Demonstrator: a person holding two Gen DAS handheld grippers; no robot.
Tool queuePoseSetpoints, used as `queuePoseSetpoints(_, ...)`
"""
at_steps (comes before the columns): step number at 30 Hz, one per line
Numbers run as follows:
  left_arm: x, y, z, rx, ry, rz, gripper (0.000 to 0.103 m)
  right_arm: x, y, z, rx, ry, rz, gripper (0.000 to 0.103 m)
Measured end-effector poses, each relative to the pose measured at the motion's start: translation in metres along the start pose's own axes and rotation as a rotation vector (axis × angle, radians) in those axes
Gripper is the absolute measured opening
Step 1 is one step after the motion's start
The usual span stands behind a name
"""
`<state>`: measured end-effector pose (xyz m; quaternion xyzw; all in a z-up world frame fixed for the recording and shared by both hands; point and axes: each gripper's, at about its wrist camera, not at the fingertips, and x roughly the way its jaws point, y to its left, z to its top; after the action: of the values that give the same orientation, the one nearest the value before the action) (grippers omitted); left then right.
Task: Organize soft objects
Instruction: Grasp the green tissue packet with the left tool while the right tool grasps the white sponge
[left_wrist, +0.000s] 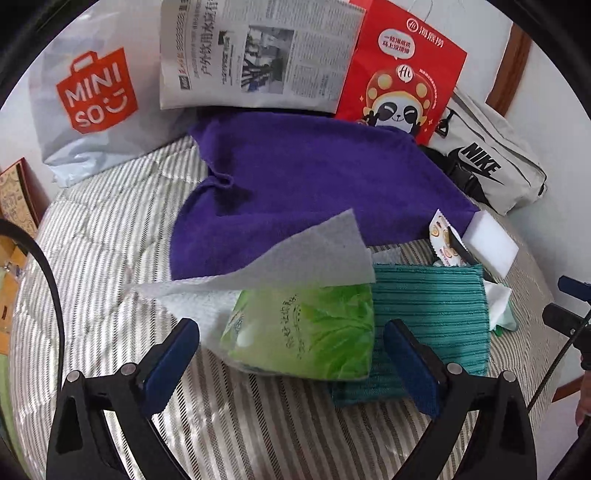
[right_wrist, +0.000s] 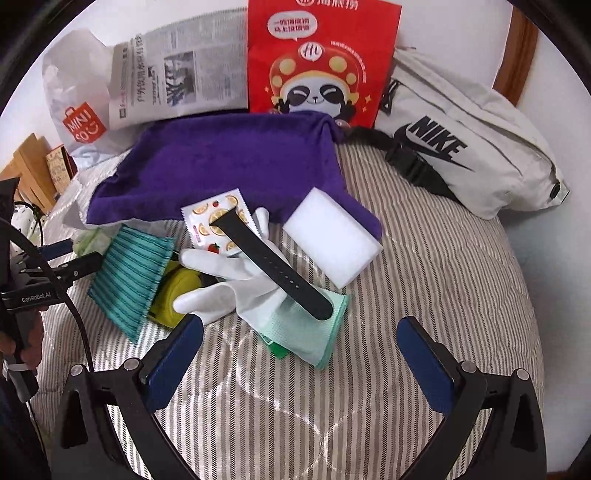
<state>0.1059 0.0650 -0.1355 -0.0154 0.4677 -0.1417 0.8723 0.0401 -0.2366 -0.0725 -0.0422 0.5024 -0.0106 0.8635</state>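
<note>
Green pack (left_wrist: 306, 332) lies flat on the striped bed (left_wrist: 110, 240), long axis running left to right across the left view, its glossy leaf-printed wrapper tipped a little toward the camera. It sits right between the left tongs (left_wrist: 291, 363), which stand wide with neither pad touching it. A grey sheet (left_wrist: 314, 254) drapes over its far edge; a ribbed teal cloth (left_wrist: 432, 314) lies against its right side. Behind them spreads the purple towel (left_wrist: 314, 192), with a white sponge (left_wrist: 491, 243) at its right corner. In the right view, a black strap (right_wrist: 273, 266) runs diagonally, upper left to lower right, over a white glove (right_wrist: 236, 277) and a fruit-print packet (right_wrist: 218, 221). The right tongs (right_wrist: 301, 354) gape wide and empty above bare bedding. At the back: newspaper (left_wrist: 258, 55), red bag (left_wrist: 402, 74), Nike pouch (right_wrist: 461, 140).
</note>
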Motion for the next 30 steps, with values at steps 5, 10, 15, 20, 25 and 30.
queuePoseSetpoints(5, 0.007, 0.007, 0.0, -0.047, 0.005, -0.065, 0.069, 0.012, 0.001, 0.002, -0.008, 0.024, 0.0, 0.103)
queuePoseSetpoints(10, 0.005, 0.003, -0.004, -0.01, -0.011, -0.049, 0.065, 0.022, -0.003, 0.004, 0.001, 0.037, 0.005, 0.102)
queuePoseSetpoints(15, -0.006, -0.001, -0.002, 0.003, -0.015, -0.047, 0.046, 0.019, -0.015, 0.008, 0.024, 0.012, 0.018, 0.102)
queuePoseSetpoints(20, -0.005, -0.007, 0.0, 0.039, -0.003, -0.004, 0.045, 0.021, -0.031, 0.016, 0.067, -0.011, 0.025, 0.102)
queuePoseSetpoints(25, -0.001, -0.011, -0.001, 0.051, -0.005, 0.02, 0.045, 0.036, -0.039, 0.028, 0.063, -0.019, -0.004, 0.102)
queuePoseSetpoints(30, -0.002, -0.01, -0.002, 0.059, -0.005, 0.041, 0.051, 0.066, -0.045, 0.042, 0.086, -0.006, 0.009, 0.102)
